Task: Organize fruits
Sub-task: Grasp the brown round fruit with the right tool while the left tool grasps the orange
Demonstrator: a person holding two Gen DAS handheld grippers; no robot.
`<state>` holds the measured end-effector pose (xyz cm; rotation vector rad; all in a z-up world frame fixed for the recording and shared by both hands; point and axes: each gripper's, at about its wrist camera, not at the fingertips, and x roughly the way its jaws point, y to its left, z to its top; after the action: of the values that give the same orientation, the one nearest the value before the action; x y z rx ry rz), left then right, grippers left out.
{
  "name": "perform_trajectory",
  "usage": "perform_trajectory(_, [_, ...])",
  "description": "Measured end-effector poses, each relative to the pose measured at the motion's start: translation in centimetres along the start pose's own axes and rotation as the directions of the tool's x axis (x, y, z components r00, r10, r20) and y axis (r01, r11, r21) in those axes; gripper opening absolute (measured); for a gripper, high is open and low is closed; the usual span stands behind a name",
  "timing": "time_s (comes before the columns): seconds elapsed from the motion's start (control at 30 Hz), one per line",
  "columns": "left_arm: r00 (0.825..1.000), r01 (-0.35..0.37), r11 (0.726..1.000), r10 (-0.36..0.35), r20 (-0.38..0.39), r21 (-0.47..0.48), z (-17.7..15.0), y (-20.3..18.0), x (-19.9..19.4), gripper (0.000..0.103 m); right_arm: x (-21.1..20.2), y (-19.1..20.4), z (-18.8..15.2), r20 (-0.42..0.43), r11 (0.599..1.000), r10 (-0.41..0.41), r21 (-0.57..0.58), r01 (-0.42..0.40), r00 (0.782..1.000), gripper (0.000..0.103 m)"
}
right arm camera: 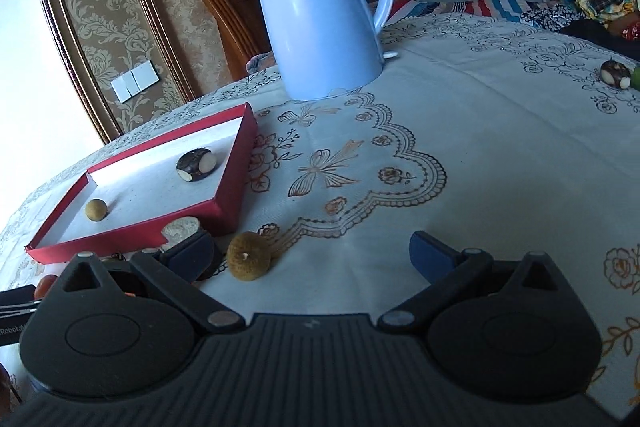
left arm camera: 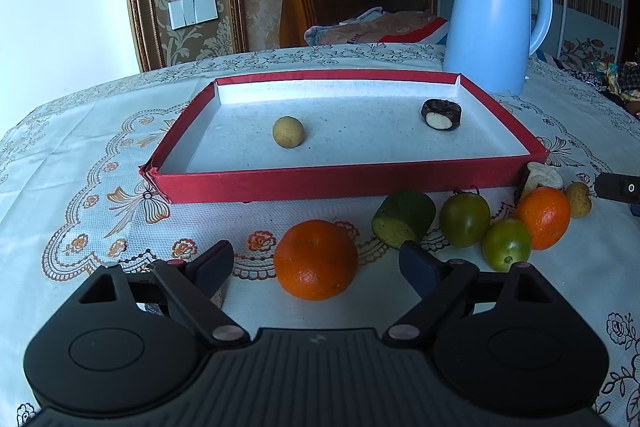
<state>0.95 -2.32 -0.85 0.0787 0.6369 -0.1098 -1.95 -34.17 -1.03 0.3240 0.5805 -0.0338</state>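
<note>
**Left tongs lined up on the big orange**

The left tongs stand wide open and empty, with the big orange on the desk between the two tips, neither visibly touching it. The red tray lies beyond at twelve o'clock, holding a small tan fruit and a dark peeled piece. More fruit sits at two o'clock. To do this well, I judge: settle lower, centre the orange, close gently, then lift clear of the tray wall. The right tongs are open too, empty, a brown round fruit just inside the left tip.
</note>
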Motion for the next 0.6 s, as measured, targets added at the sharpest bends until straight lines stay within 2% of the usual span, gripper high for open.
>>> perform_trajectory(0.2, [1.0,0.0,1.0,0.0,0.0,0.0,0.0,0.0,0.0,0.09,0.3,0.7,-0.1,-0.016,0.999,-0.024,-0.043,0.024,1.0,0.103])
perform_trajectory(0.5, [1.0,-0.004,1.0,0.004,-0.002,0.006,0.0,0.0,0.1,0.091,1.8,3.9,-0.3,-0.068,0.97,-0.104,-0.225,0.087,0.992,0.103])
perform_trajectory(0.6, [1.0,-0.006,1.0,0.006,-0.003,0.01,0.0,0.0,0.1,0.091,2.4,4.5,-0.2,-0.081,0.963,-0.12,-0.253,0.096,0.989,0.103])
